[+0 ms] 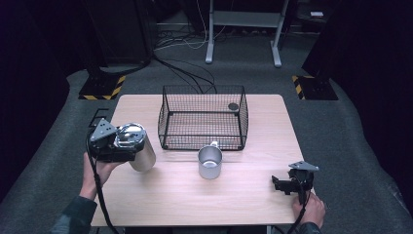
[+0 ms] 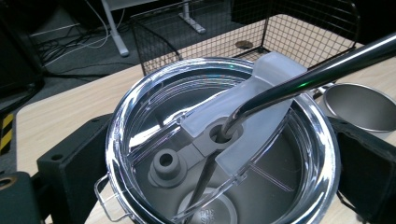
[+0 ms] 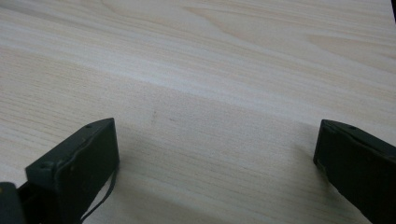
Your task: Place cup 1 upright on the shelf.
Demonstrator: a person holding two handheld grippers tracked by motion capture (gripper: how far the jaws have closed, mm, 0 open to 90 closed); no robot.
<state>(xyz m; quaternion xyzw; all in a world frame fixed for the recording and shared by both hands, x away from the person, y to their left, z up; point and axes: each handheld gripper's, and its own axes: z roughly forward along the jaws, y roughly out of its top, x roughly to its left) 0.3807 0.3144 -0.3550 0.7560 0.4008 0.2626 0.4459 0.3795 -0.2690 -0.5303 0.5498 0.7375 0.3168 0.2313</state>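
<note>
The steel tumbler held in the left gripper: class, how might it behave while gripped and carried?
The steel tumbler looks smooth and polished, so it may slip between the jaws of the left gripper. It leans over, so it could tip if set down that way. Its metal straw sits loosely in the clear lid and may swing.

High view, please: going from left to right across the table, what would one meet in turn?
Left gripper shut on the steel tumbler → metal mug → right gripper, open over bare wood. The wire basket lies farther back, above the mug, so it is left out of the order.
</note>
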